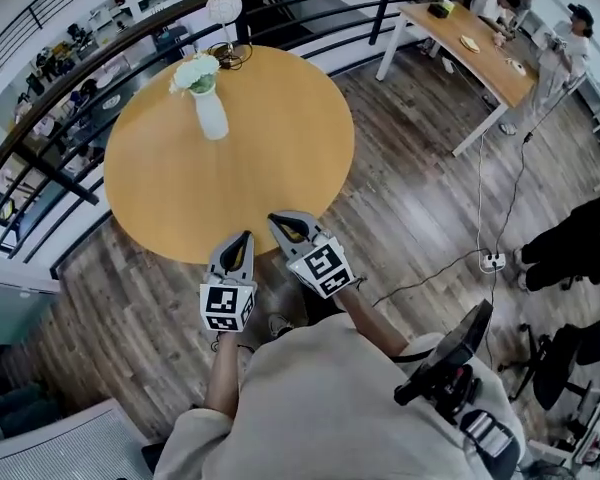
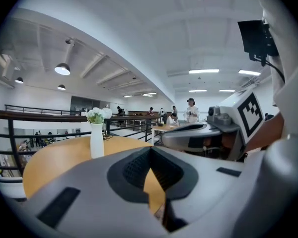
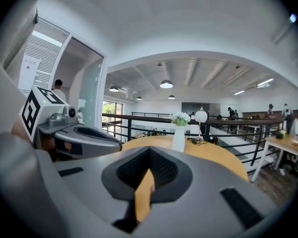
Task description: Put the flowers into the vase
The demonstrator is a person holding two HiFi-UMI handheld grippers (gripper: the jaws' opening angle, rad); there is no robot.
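Observation:
A white vase [image 1: 211,114] stands upright at the far side of the round wooden table [image 1: 280,138], with white and green flowers [image 1: 196,72] in its neck. Both grippers hover side by side over the table's near edge, pointing towards the vase and well short of it. The left gripper [image 1: 245,236] is shut with nothing in it. Just right of it, the right gripper [image 1: 277,218] is shut and empty too. The left gripper view has the vase [image 2: 97,142] and flowers [image 2: 95,115] ahead to the left of the left gripper [image 2: 150,152]. In the right gripper view the vase [image 3: 178,139] stands ahead of the right gripper [image 3: 150,155].
A globe lamp [image 1: 224,6] stands on the table's far edge, behind the vase. A black railing [image 1: 40,168] curves round the table's far side. A long desk [image 1: 470,40] with people is at the upper right. A power strip [image 1: 493,261] and cable lie on the floor.

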